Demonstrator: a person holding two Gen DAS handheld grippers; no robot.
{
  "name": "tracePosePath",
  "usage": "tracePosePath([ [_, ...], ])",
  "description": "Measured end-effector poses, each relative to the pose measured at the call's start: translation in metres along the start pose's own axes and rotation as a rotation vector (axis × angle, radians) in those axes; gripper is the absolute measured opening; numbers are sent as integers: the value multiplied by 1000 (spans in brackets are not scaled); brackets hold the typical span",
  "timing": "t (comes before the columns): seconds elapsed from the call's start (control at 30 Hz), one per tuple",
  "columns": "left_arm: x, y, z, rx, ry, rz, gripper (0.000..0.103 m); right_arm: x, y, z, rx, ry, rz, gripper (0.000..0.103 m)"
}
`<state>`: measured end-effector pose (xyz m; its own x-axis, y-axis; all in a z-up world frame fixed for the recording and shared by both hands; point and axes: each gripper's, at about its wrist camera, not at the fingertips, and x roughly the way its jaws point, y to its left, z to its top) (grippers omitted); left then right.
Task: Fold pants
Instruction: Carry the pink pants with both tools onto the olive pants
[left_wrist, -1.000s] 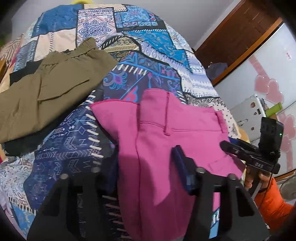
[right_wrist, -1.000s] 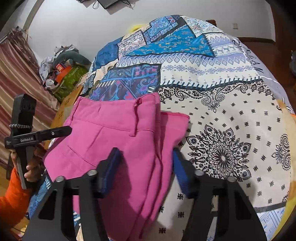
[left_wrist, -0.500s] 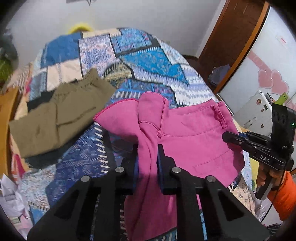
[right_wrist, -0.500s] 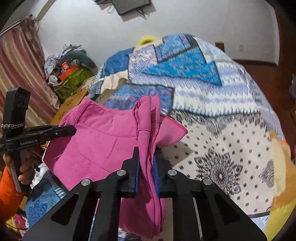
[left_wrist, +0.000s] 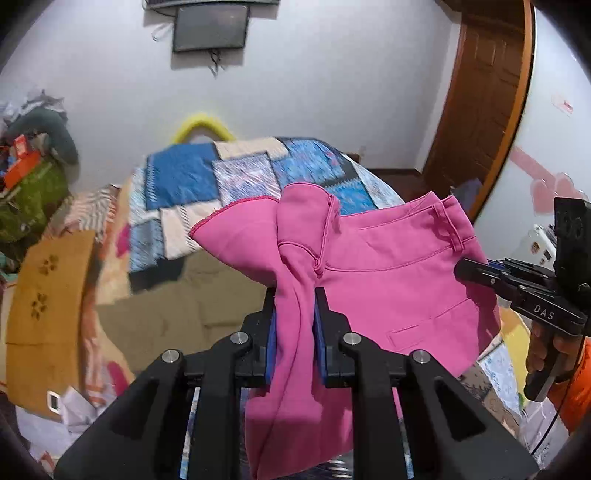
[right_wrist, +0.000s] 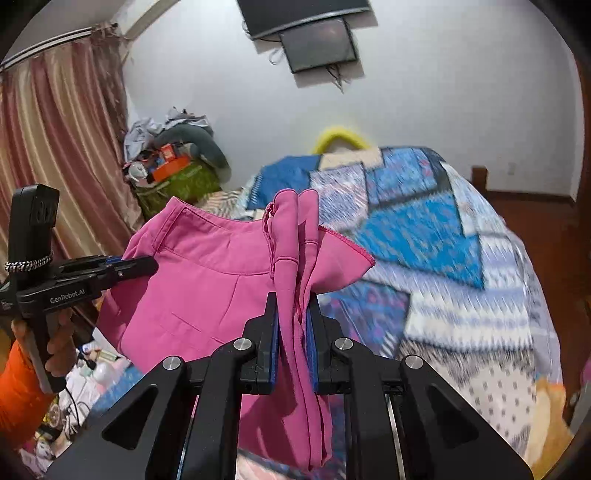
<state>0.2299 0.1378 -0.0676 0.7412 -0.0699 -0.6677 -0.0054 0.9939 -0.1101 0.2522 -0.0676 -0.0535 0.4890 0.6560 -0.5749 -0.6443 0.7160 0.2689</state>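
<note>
Your left claw (left_wrist: 294, 314) is clamped tight on a bunched fold of the pink pants (left_wrist: 388, 288), its blue pads pressed against the cloth on both sides with no gap showing. Your right claw (right_wrist: 293, 321) is closed just as firmly on another gathered fold of the same pants (right_wrist: 207, 288), the fabric squeezed between its two pads. The pants hang in the air between the two claws, above the bed (left_wrist: 184, 177), with the waistband uppermost and the rest draping down below the fingers. In the left wrist view you can see the waistband with a belt loop and a stitched pocket line on the flat pink panel, and your right claw appears at the right edge (left_wrist: 517, 288), gripped by your hand in an orange sleeve. In the right wrist view your left claw shows at the left edge (right_wrist: 122, 269), touching the pink cloth. Below the pants, on the patchwork bedspread (right_wrist: 424, 229), lie folded olive-brown pants (left_wrist: 184, 310). The bed looks blurred in both views.
</note>
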Motion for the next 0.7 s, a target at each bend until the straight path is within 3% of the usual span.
tracePosePath([
  [0.33, 18, 83, 19, -65, -7, 110, 17, 76, 43, 46, -96, 15, 35, 11],
  [0.7, 99, 164, -6, -155, 104, 194, 17, 187, 58, 50, -130, 147, 46, 11],
])
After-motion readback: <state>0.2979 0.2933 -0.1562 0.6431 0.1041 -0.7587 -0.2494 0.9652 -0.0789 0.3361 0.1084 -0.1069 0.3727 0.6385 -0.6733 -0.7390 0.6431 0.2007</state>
